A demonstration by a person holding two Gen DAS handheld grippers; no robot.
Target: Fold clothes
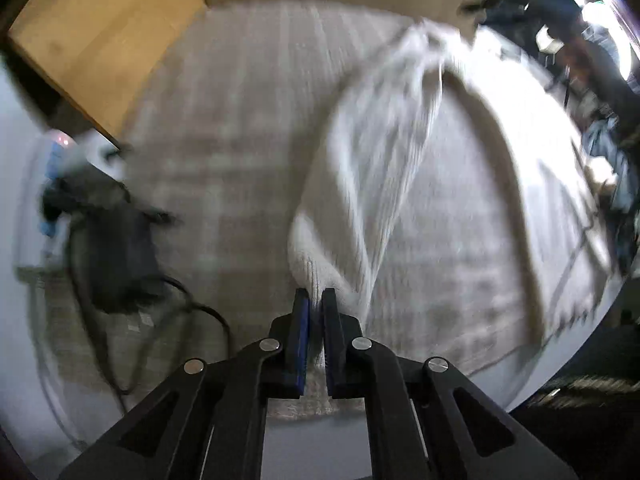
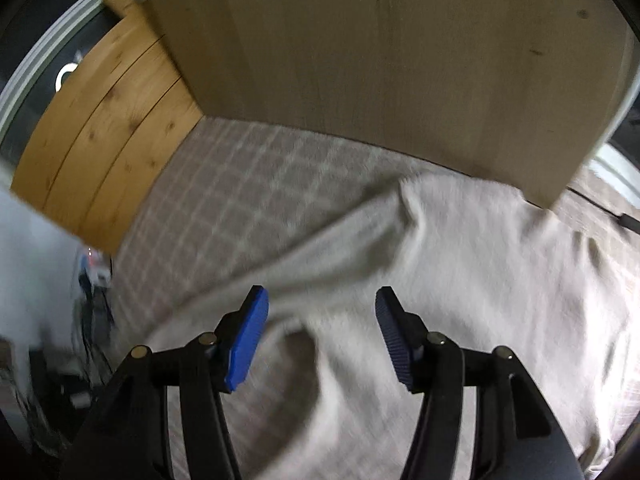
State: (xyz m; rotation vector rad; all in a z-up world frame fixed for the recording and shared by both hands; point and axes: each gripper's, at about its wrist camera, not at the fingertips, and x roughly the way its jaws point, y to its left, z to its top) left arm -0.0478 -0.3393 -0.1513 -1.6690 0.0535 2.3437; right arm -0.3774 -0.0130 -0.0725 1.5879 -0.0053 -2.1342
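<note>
While the left tongs (image 1: 315,300) pinch one cream ribbed garment (image 1: 372,168) that trails toward one o'clock over the checked bed cover (image 1: 224,152), the right tongs (image 2: 322,304) hover spread wide above it, holding nothing.

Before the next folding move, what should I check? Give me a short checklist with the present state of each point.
1. Left gripper shut on the cream ribbed knit garment: ok.
2. Right gripper open, holding nothing: ok.
3. Garment lies below the right gripper: ok.
4. Garment flat on the checked beige bedcover: not ok, it is wrinkled.
5. Which part of the garment the left gripper holds: cannot tell, blurred.
</note>
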